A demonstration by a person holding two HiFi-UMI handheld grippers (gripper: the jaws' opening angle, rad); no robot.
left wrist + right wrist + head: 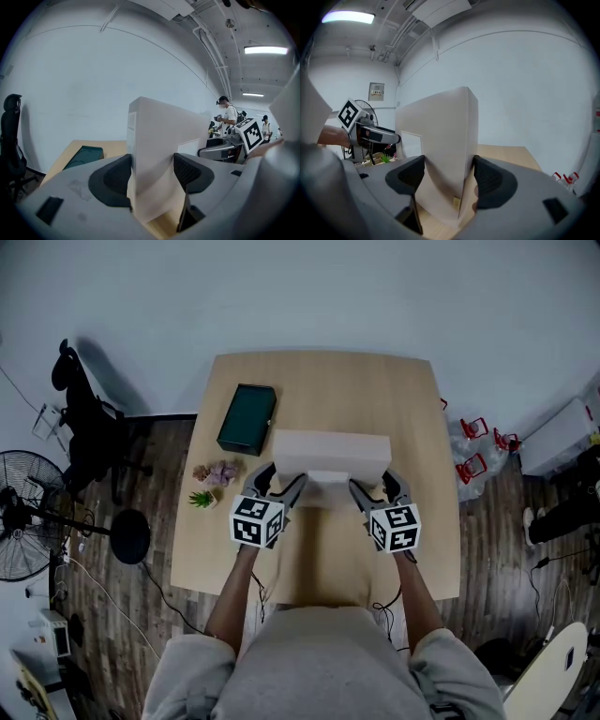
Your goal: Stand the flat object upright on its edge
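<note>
Our left gripper (pixel 279 481) is clamped on the left end of the white box (pixel 330 456), and our right gripper (pixel 377 486) on its right end. Box upright over the middle of the tabletop (pixel 412 409). Dark green case (pixel 247 418) toward the far left corner; small plant (pixel 202 499) at the left edge.

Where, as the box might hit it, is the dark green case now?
In the head view the dark green case lies far left on the table, just left of the white box; the small plant sits nearer the person.
</note>
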